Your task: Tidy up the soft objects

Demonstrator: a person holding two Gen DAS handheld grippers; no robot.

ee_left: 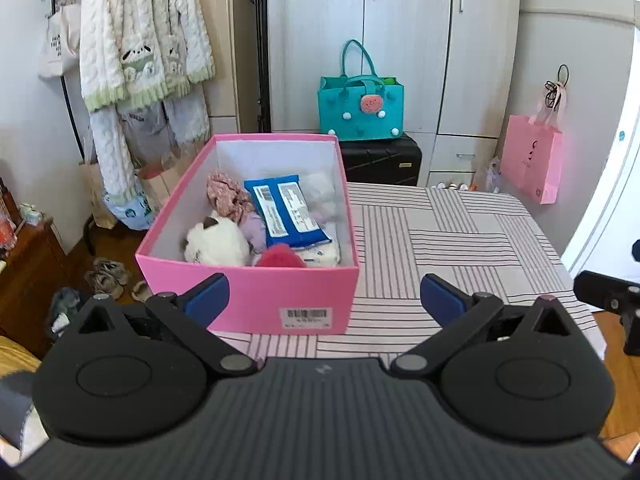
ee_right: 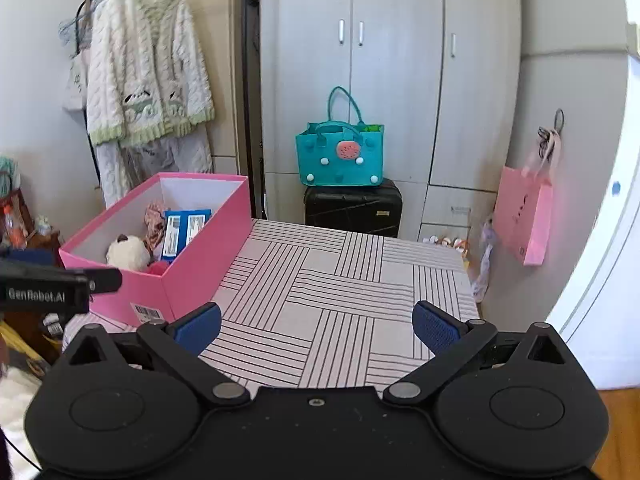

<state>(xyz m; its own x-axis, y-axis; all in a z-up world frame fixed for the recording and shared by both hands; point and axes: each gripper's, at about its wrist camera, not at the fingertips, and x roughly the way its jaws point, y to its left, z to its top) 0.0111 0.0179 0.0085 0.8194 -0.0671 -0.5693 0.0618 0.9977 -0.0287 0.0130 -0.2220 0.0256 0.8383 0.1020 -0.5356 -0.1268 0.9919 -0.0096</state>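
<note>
Room: bedroom corner with a pale wardrobe (ee_right: 396, 80) along the back wall and a clothes rack at left carrying a white cable-knit cardigan (ee_left: 140, 36).
Surface: table under a striped cloth (ee_right: 344, 292), bare across its middle and right part.
Pink box (ee_left: 256, 292): open-topped, standing on the left part of the cloth, barcode label on its near wall.
Box contents: white plush toy (ee_left: 218, 242), red fuzzy item (ee_left: 280, 258), blue wipes pack (ee_left: 286, 210), pink patterned fabric (ee_left: 228, 196) and a white fluffy piece (ee_left: 322, 194), all lying inside, packed against one another.
Left gripper (ee_left: 324, 300): blue pads spread wide, nothing between them, just in front of the box's near wall.
Right gripper (ee_right: 316, 328): pads spread wide, empty, over bare cloth to the right of the box.
Behind the table: teal felt bag (ee_right: 340, 156) resting on a black suitcase (ee_right: 352, 208).
Right wall: pink paper bag (ee_right: 524, 216) hanging from a hook.
Obstruction: box walls hide the lower parts of the contents in the right wrist view.
</note>
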